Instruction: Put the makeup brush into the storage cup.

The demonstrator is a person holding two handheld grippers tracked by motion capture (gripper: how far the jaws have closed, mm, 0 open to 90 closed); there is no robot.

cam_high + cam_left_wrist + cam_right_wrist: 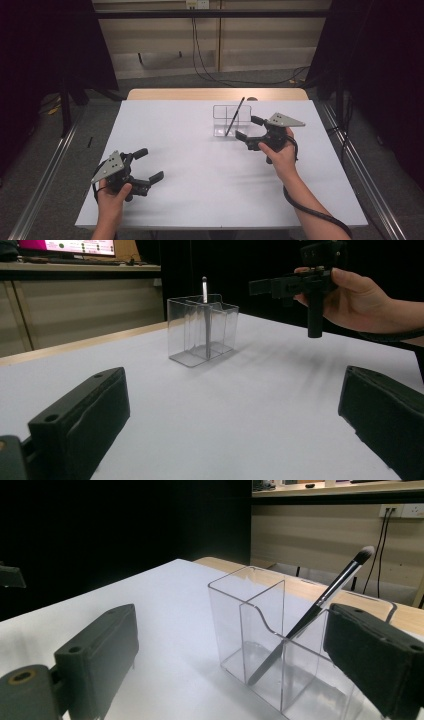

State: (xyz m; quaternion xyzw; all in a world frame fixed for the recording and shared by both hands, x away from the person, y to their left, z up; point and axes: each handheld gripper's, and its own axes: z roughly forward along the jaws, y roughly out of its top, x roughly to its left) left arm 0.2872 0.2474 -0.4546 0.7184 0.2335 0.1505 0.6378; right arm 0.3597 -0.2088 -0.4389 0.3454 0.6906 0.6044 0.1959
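Left gripper: fingers wide apart, nothing between them, low over the bare near-left part of the table, well apart from the work. Holding nothing, touching nothing that I can see.

Right gripper: fingers also wide apart, nothing clamped. In the right gripper view the organizer sits straight ahead of the gap; one finger overlaps its near corner in the picture, contact cannot be told. The high view puts the fingertips just beside the organizer's right side.

Brush: stands tilted in a compartment of the clear organizer on the far-right part of the table, handle end down on the floor of the box, bristle tip up and leaning over the rim toward the far side.

Step in hand, as judged: brush placed, right gripper free of it. To do it well:
- draw the right gripper straight off, keeping the fingers apart
- clear the organizer wall; the box looks light and could slide or tip
- avoid the leaning bristle end
- leave the left gripper parked
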